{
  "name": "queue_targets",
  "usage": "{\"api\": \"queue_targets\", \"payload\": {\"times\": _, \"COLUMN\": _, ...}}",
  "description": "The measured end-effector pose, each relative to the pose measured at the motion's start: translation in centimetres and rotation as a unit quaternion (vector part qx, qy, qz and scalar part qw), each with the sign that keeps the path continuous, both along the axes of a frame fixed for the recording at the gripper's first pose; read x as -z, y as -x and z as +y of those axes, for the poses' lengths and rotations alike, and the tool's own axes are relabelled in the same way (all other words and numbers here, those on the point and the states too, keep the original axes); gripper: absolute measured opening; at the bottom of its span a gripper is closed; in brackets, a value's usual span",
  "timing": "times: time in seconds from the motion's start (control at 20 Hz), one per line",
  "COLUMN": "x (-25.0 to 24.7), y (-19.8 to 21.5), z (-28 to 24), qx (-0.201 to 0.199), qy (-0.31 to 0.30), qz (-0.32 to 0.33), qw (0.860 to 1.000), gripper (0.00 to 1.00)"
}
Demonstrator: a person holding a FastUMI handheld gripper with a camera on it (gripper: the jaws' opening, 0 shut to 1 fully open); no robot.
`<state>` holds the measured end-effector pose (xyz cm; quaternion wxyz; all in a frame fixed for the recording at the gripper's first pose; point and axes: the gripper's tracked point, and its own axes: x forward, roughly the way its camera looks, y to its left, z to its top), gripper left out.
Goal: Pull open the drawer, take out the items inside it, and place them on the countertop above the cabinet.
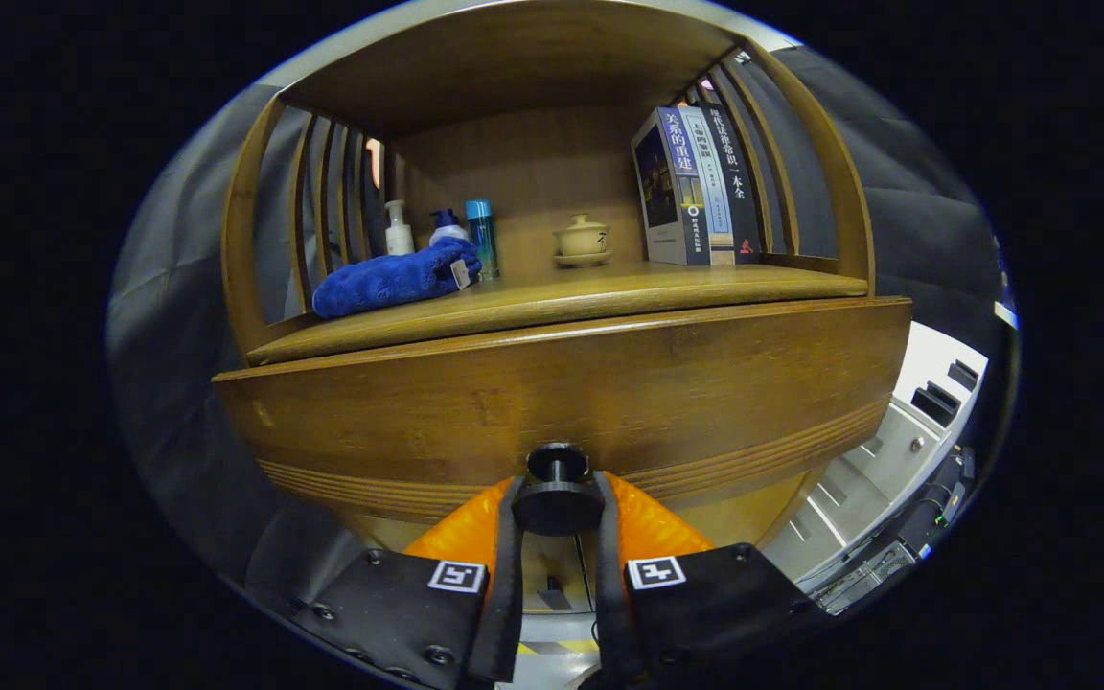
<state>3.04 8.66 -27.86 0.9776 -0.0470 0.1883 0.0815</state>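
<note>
The drawer (562, 393) runs as a broad wooden front across the cabinet, directly under the countertop (552, 302), and looks shut or barely started — no gap or interior can be seen, so what lies inside is hidden. Its dark round knob (557, 494) sits low on the front at mid-width, and the gripper (557, 517) has it: the two fingers are drawn in narrow, one on each side of the knob, both seeming to press against its disc.

So the step in hand is the first one, the grasp for pulling the drawer open. The next move, as I judge it, calls for a straight pull back along the line of the fingers, kept level so that the knob does not slip out from between them, and carried far enough to open the inside for reaching.

Above the knob, the countertop already bears things. Up and to the left lies a blue towel (394, 278) with three bottles (442, 230) just behind it; nearly straight above stands a small lidded cup (582, 238) on a saucer; up and to the right, upright books (696, 187) lean against the slatted side. The bare wood near the front edge looks the likeliest place for the items.
</note>
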Motion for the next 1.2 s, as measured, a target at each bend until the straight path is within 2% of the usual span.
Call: {"api": "queue_targets", "payload": {"times": 1.2, "x": -0.3, "y": 8.8, "z": -1.7, "qx": 0.005, "qy": 0.01, "qz": 0.015, "qw": 1.0, "gripper": 0.4}}
